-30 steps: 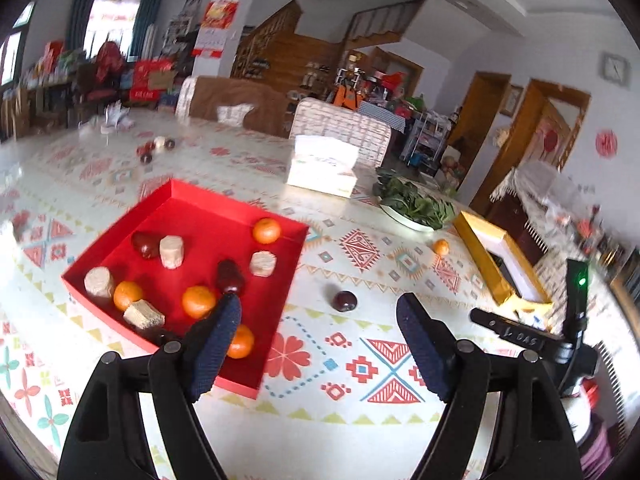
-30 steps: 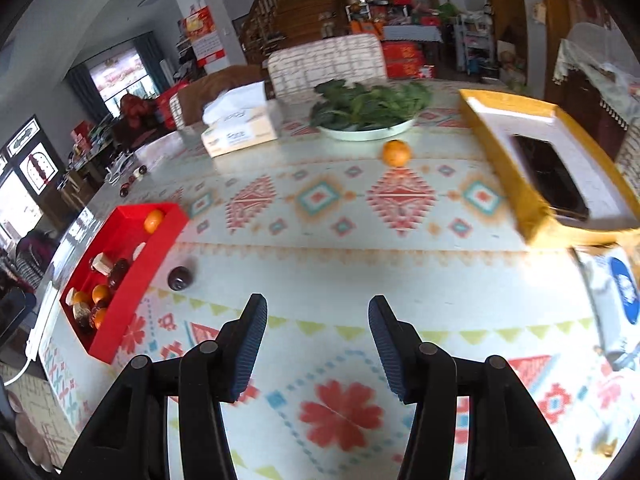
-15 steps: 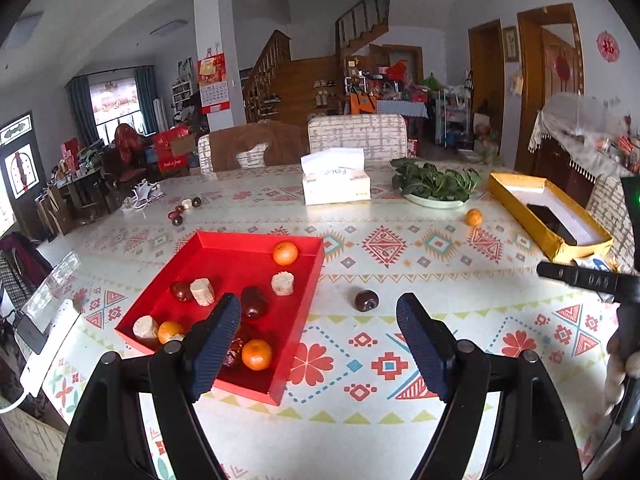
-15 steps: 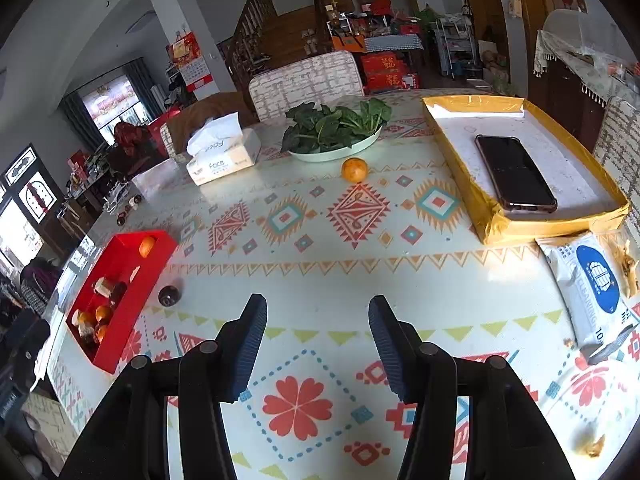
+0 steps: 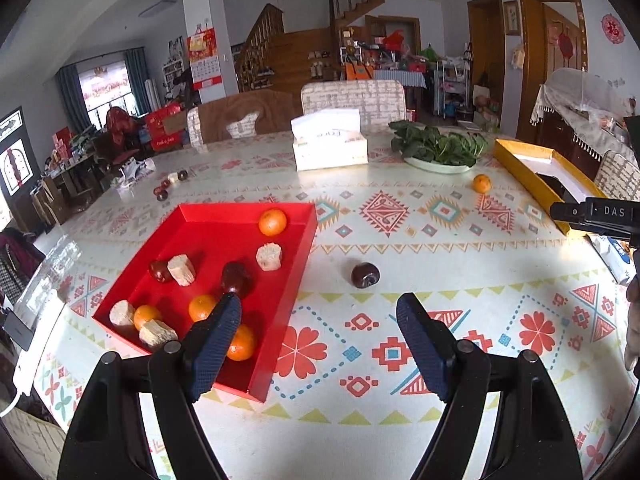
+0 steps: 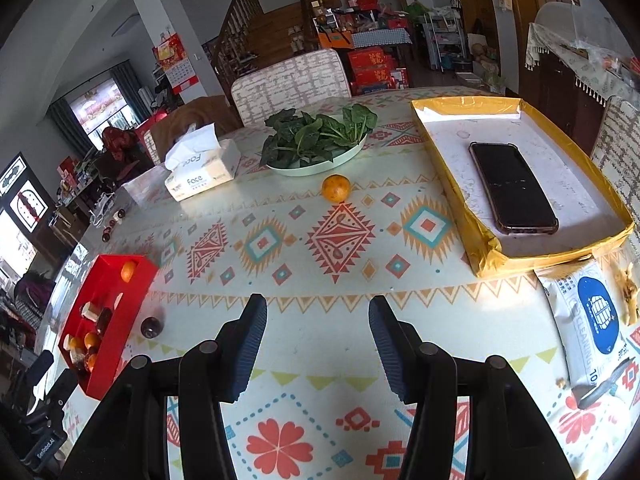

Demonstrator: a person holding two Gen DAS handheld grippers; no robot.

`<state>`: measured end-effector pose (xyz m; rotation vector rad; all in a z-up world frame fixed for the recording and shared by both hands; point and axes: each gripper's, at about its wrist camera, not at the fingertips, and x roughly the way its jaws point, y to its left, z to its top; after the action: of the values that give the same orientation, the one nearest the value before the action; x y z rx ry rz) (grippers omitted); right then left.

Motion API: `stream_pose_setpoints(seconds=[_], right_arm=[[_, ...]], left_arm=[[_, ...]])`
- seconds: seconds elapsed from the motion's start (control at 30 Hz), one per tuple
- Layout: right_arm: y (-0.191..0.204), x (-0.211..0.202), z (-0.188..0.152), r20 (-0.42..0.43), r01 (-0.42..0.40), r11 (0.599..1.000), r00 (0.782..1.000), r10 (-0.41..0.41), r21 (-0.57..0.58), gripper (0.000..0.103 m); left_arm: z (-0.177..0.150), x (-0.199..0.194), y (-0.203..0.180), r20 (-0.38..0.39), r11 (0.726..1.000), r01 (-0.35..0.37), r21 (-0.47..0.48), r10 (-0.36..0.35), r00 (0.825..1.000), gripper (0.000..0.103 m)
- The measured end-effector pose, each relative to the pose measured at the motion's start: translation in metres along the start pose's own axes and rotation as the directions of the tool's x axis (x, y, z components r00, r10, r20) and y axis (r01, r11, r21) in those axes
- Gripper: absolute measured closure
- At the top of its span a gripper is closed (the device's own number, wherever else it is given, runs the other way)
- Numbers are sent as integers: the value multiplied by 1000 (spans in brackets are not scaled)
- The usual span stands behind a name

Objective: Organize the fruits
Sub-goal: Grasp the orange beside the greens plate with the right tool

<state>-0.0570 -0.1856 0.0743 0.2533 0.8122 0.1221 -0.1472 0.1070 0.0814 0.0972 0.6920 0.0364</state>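
both grippers hang above the desk [image 6: 280, 216] with jaws spread and holding nothing: left gripper [image 5: 318, 314], right gripper [image 6: 318, 316]. a dark plum [image 5: 365, 275] lies on the desk at 12 o'clock from the left gripper, just beside the red tray [image 5: 224, 232]. an orange [image 6: 336, 188] lies at 12 o'clock from the right gripper, near the plate of greens [image 6: 316, 140].

Five oranges [image 5: 272, 222] in the red tray [image 5: 208, 216], one outside; four pale chunks [image 5: 269, 256]; two trays.
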Motion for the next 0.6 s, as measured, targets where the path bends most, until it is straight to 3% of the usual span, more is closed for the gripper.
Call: stream_pose_setpoints(seconds=[0.37, 0.6], right_arm=[[-10, 37, 15, -51, 16, 1000, 999, -15, 22, 45], [-21, 62, 47, -46, 26, 999, 999, -23, 47, 45]], left_arm=[[-1, 24, 5, -54, 999, 40, -28, -41, 998, 23], [3, 40, 6, -88, 993, 108, -56, -113, 990, 23]])
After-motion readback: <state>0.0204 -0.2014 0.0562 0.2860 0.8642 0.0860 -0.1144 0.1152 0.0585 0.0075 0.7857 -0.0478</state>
